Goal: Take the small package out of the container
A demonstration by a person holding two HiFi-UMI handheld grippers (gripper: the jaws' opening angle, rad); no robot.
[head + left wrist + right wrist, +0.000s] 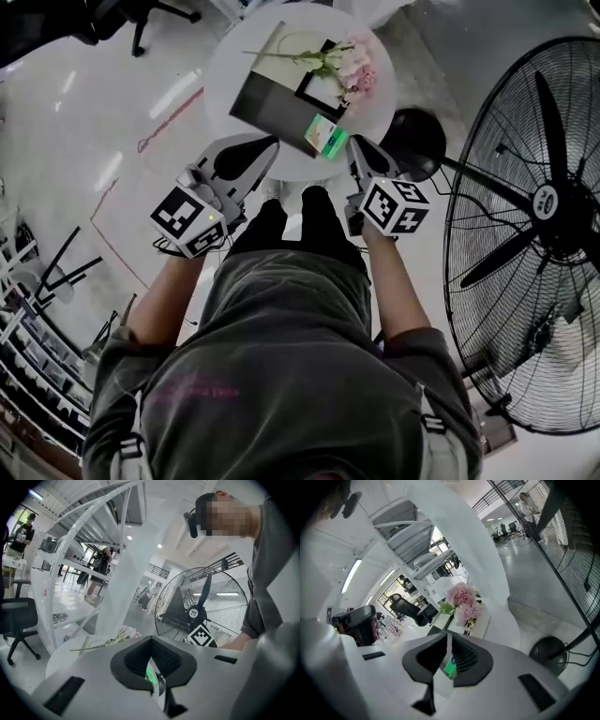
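Observation:
The small green and white package (325,134) lies at the near right corner of the dark container (272,103) on the round white table (375,89). My left gripper (270,142) points at it from the left, jaws shut, a short gap away. My right gripper (351,141) comes in from the right with its tip at the package's right edge; its jaws are shut and I cannot tell if they touch it. A sliver of the green package (451,667) shows through the slit of the right gripper (448,637). The same package (149,674) shows below the left gripper (151,641).
Pink flowers (358,67) and a black frame (323,84) lie on the far side of the container. A large floor fan (544,206) stands close on the right, with its round black base (415,141) next to the table. Office chairs and shelving stand around.

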